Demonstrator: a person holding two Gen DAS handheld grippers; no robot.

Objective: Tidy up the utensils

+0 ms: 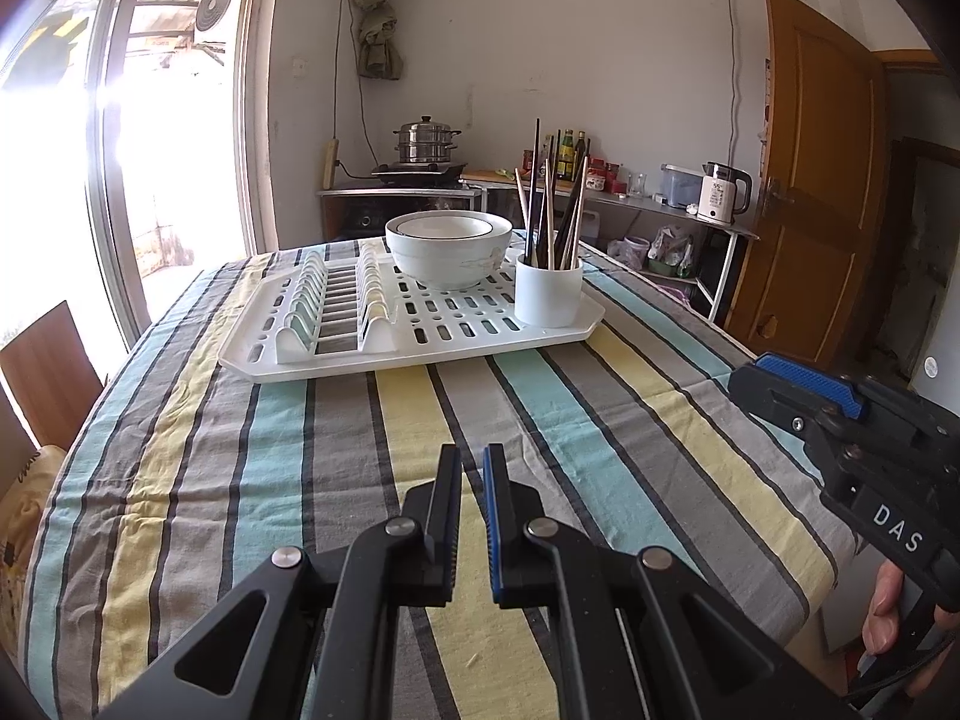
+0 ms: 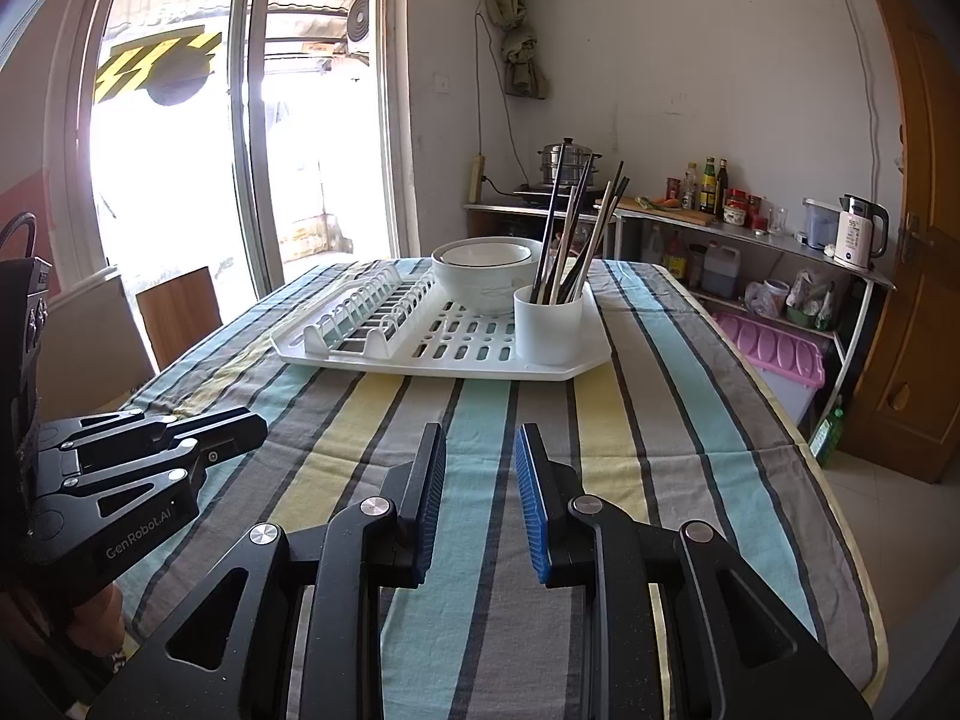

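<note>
Dark and pale chopsticks [image 1: 552, 210] stand bunched in the white cylindrical holder [image 1: 549, 294], tidily upright; your left gripper [image 1: 472, 462] and right gripper [image 2: 480, 444] hover empty, jaws apart.

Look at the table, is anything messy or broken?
Nothing stands out. The chopsticks stand in the white cup, leaning different ways, and the stacked bowls sit upright beside it on the drying rack. Nothing looks spilled or cracked.

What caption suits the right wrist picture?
Empty hand-held gripper hovers over striped tablecloth, facing a drying rack with bowls and chopsticks.
</note>
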